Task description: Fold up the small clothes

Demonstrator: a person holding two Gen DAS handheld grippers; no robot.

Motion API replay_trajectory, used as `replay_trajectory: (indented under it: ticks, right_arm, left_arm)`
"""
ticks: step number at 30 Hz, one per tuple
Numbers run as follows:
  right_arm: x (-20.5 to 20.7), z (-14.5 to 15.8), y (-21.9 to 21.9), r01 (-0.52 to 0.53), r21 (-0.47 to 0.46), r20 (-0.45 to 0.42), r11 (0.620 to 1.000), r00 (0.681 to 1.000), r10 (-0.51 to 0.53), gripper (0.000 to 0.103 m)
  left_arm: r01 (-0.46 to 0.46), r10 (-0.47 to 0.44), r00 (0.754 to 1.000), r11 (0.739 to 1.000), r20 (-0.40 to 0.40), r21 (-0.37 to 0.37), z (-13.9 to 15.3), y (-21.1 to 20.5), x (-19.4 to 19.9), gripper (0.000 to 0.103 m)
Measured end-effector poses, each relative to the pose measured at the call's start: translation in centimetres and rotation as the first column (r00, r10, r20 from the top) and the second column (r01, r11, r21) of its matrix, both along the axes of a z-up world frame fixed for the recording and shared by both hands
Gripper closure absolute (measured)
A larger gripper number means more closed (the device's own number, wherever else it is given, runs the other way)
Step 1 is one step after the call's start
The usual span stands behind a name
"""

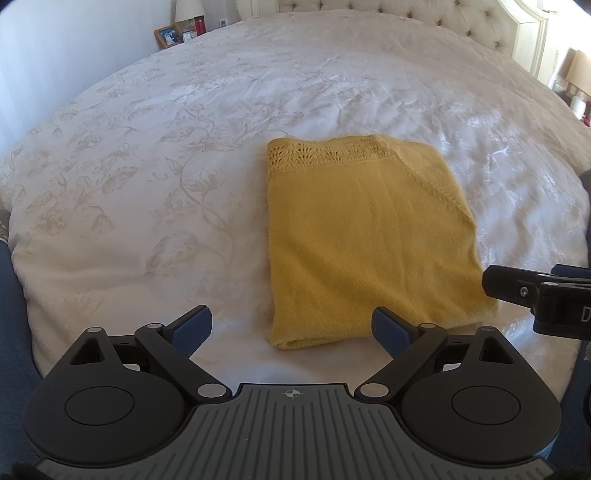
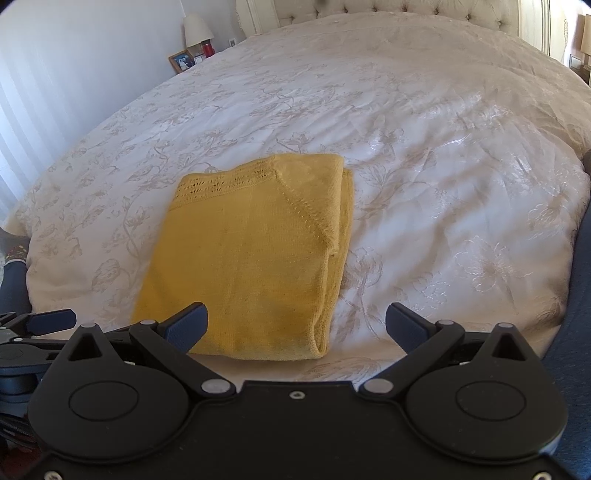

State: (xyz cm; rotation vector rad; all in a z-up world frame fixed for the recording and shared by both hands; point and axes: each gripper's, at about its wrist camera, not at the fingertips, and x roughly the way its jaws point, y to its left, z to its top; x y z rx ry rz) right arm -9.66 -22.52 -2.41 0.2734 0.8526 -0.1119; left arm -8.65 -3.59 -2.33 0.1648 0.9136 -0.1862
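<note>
A yellow knit garment (image 1: 365, 236) lies folded into a flat rectangle on the white bed, with a lace band along its far edge. My left gripper (image 1: 291, 326) hovers open just short of the garment's near left corner, nothing between its blue pads. The same yellow garment (image 2: 251, 258) shows in the right wrist view, its stacked layers visible along the right side. My right gripper (image 2: 295, 321) is open above the garment's near right corner and holds nothing. The right gripper's tip (image 1: 517, 291) reaches in at the right edge of the left wrist view.
The bed (image 1: 184, 155) has a white floral cover and a tufted headboard (image 1: 424, 11) at the far end. A nightstand at the far left carries a lamp (image 2: 197, 27), a photo frame (image 2: 182, 60) and a red jar. Blue-clothed legs sit at both sides.
</note>
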Motion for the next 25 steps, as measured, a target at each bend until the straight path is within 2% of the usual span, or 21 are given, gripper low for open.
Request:
replay_trajectory:
  ticks: [25]
  right_arm:
    - [0.32,-0.21,0.47,-0.013,0.007,-0.008,1.0,1.0,0.013,0.001]
  left_arm:
    - [0.003,-0.003,1.0,1.0,-0.006,0.0,-0.18,-0.16,-0.02,0.009]
